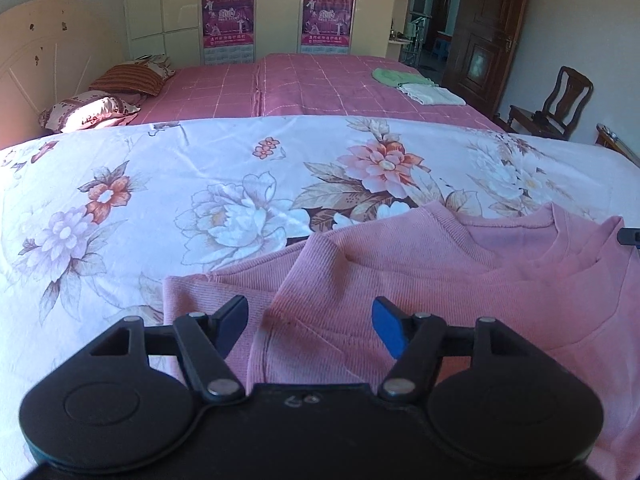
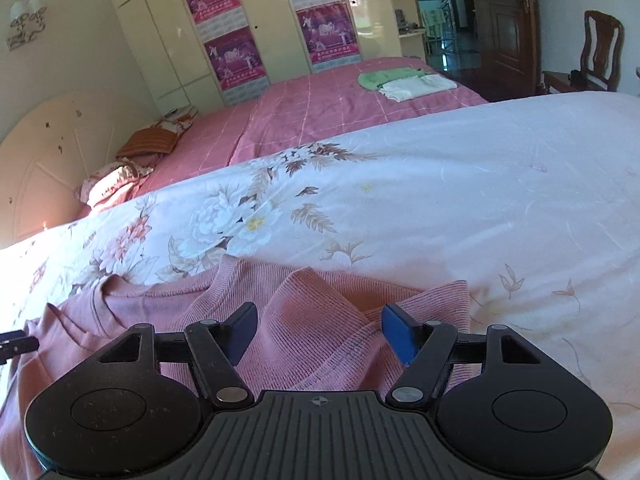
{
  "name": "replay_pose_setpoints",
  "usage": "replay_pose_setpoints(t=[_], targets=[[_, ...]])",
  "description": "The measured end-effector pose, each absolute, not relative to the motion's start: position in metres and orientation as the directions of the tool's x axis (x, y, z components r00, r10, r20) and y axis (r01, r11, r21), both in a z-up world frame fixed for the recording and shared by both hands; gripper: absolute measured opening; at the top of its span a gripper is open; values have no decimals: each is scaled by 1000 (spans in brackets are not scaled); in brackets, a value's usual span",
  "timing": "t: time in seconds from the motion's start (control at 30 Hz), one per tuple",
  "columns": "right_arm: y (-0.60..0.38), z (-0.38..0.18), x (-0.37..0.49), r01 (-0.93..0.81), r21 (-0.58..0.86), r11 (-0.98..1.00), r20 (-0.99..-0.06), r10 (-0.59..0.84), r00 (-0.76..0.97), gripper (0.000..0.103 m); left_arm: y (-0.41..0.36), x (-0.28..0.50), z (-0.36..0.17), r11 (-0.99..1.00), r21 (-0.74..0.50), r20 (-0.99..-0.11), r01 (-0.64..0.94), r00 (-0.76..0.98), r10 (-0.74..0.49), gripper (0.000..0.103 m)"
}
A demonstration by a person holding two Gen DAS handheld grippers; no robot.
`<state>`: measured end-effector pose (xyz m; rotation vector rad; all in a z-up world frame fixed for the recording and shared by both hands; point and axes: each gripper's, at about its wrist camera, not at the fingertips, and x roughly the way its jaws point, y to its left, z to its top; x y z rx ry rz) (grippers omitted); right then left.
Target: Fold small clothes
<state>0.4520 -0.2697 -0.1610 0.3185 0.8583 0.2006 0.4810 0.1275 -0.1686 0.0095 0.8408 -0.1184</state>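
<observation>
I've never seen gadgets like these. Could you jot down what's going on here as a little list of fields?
Setting: bedroom, floral sheet over the near bed
Garment: pink sweater lying on that sheet, both sleeves folded inward
Left gripper: open, above the sweater's left sleeve
Right gripper: open, above the right sleeve
Already folded: green garment and white garment on the far bed

one pink top (image 1: 440, 292) lies near, on one floral sheet (image 1: 200, 184). two grippers: the left gripper (image 1: 308, 326) and the right gripper (image 2: 318, 332), each with two fingers. far off, two folded cloths on the pink bed cover (image 1: 320, 88): one green cloth (image 1: 394, 76), one white cloth (image 1: 430, 94). two pillows (image 1: 92, 110) at far left. one headboard (image 1: 44, 60). four posters (image 1: 228, 18) on the wardrobe. one chair (image 1: 556, 104) at far right. one door (image 1: 488, 28).
</observation>
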Motion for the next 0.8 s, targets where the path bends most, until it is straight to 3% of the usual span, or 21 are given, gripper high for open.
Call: replay_pose_setpoints(t=[0.17,0.2,0.23,0.27,0.3,0.4,0.6,0.8], targets=[[-261,-170,463,-119,301,946,-724,308,617,69,123,490,-178,990,-19,-753,136,649,-104,66],[-257,-170,464,-146,277,950,-728,306,613,68,122,490,-178,989,-23,-752,146,649,-113,56],[-252,-171,464,-171,249,953,-731,301,612,44,121,489,-177,988,-24,-750,151,651,-117,40],[-247,-171,464,-194,222,956,-739,294,606,26,120,488,-176,989,-17,-743,148,660,-111,31],[-246,-171,463,-202,213,956,-738,293,608,10,120,487,-175,990,-12,-738,143,666,-105,15],[-248,-168,460,-193,213,958,-721,287,630,10,121,482,-170,993,-7,-718,119,691,-88,11],[-276,-146,449,-37,311,950,-610,229,759,8,141,458,-145,996,-85,-585,-35,811,-21,10],[-275,-173,473,92,351,932,-690,191,698,8,143,479,-168,988,-80,-644,-131,764,50,10]])
